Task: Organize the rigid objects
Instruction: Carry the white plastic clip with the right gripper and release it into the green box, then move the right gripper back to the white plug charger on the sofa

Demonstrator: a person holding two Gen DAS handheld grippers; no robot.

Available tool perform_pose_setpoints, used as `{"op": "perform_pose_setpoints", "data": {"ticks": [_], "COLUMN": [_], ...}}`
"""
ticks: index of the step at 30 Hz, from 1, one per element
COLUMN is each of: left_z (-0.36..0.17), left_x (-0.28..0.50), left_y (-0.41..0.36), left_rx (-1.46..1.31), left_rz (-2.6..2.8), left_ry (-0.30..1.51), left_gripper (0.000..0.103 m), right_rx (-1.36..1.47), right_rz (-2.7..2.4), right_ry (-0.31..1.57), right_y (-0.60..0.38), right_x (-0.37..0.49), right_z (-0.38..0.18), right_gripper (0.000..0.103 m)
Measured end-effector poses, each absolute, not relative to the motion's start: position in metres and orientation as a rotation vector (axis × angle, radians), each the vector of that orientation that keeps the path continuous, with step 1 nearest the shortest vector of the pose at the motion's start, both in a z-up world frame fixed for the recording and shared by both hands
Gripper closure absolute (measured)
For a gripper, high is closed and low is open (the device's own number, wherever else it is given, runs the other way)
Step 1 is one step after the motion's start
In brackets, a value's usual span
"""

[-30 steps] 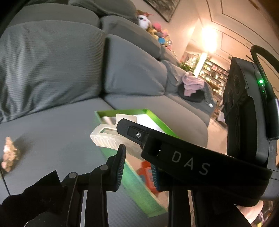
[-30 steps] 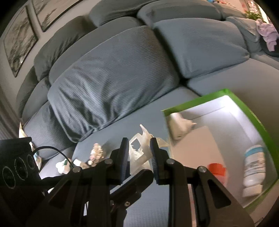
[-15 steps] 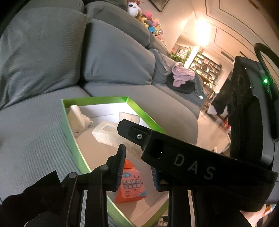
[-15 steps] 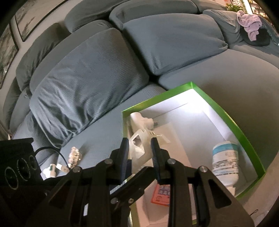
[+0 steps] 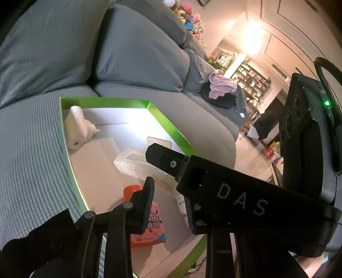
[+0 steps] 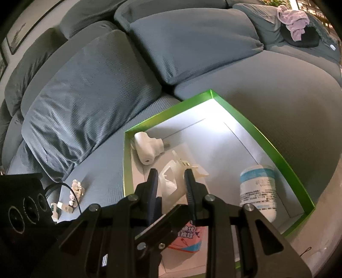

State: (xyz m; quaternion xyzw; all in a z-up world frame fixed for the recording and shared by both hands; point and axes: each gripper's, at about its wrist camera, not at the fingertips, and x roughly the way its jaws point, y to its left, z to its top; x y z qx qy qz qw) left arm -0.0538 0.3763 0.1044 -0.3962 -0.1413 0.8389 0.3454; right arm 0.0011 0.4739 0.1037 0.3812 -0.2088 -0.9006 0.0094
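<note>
Carrying the clear plastic case (image 6: 171,184) — right gripper (image 6: 171,181) clamped on it — over the green-rimmed tray (image 6: 277,147), aiming for bare floor between the white adapter (image 6: 147,147) and bottle (image 6: 257,188).

A grey-blue sectional sofa (image 6: 245,77) fills most of both views, its ribbed seat backed by plump cushions (image 6: 85,89). Framed pictures (image 6: 19,36) hang on the wall behind it. Plush toys (image 5: 190,17) line the top of the backrest. Farther along lies a lilac cloth (image 5: 222,85) on a dark cushion. Beyond, a bright lamp (image 5: 254,32) lights panelled cream walls (image 5: 284,27) and what seem to be stocked shelves (image 5: 250,79).
</note>
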Motion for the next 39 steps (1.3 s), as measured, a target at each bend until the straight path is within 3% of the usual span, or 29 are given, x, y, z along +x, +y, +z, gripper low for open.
{"op": "perform_pose_setpoints", "data": {"ticks": [4,6,7,8,11,17,28,39], "left_z": [0.099,0.1,0.101,0.101,0.106,0.122,0.13,0.115], "left_x": [-0.055,-0.055,-0.054,-0.054,-0.05,-0.038,-0.021,-0.009], "left_y": [0.377,0.377,0.376,0.375,0.364,0.328,0.24,0.139], "left_rx": [-1.071,-1.089,-1.099,-1.103,-1.097,-1.024,-0.993,-1.078], "left_rz": [2.168,2.181,2.178,2.177,2.209,2.317,2.559,2.801], "left_ry": [-0.396,-0.38,-0.37,-0.365,-0.362,-0.365,-0.391,-0.47], "left_gripper": [0.076,0.076,0.076,0.071,0.053,0.043,0.041,0.041], "right_rx": [1.245,1.267,1.272,1.27,1.253,1.15,1.058,1.081], "right_rz": [-2.811,-2.832,-2.857,-2.877,-2.919,-2.886,-2.683,-2.518], "right_ry": [-0.65,-0.664,-0.664,-0.66,-0.66,-0.666,-0.579,-0.431], "right_y": [0.473,0.475,0.475,0.474,0.472,0.452,0.366,0.268], "right_x": [0.001,0.0,0.001,0.003,0.006,0.01,-0.006,-0.025], "right_z": [0.1,0.099,0.1,0.101,0.107,0.121,0.13,0.119], "right_gripper": [0.076,0.061,0.045,0.035,0.034,0.032,0.021,0.021]}}
